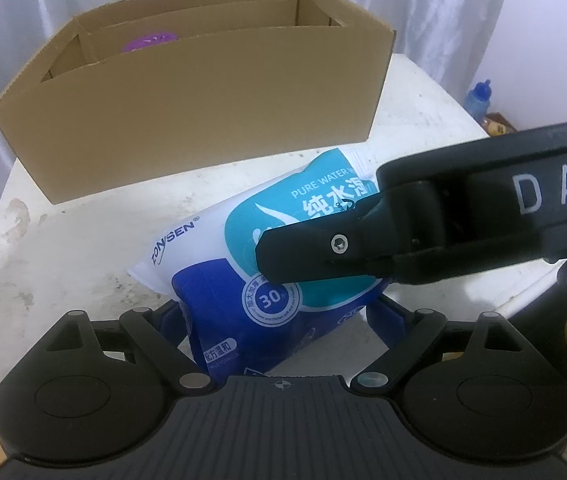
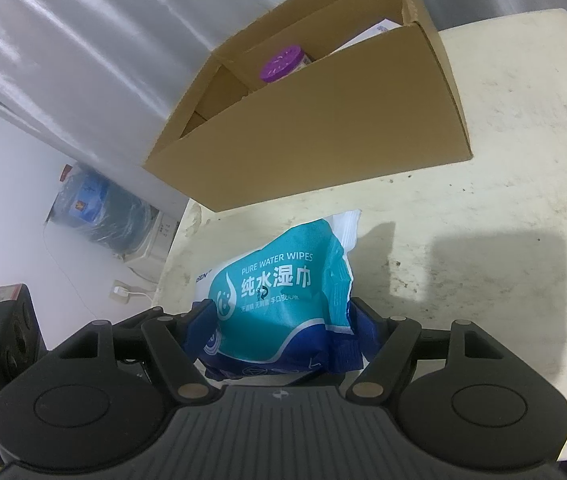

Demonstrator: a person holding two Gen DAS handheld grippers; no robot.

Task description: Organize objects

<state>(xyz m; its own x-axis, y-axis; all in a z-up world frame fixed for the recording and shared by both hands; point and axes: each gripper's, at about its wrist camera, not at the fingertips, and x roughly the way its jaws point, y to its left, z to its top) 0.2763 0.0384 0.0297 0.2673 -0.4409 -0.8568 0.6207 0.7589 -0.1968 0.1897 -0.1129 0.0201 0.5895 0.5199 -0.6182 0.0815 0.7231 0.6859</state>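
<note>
Looks like a home room: white curtains (image 1: 423, 20), worn white table (image 2: 523, 160), water dispenser jug (image 2: 95, 208) by the wall (plug socket (image 2: 121, 292) below).

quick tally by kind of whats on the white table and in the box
blue and teal soft wet wipes pack: 1
brown open cardboard box: 1
purple-lidded round jar in the box: 1
white flat item in the box, unclear: 1
total: 4

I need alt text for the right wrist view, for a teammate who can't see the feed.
A teal, blue and white soft pack of wet wipes sits between the right gripper's black fingers, which close on its lower end above a stained white table. Behind it stands an open brown cardboard box holding a purple-lidded container.
</note>
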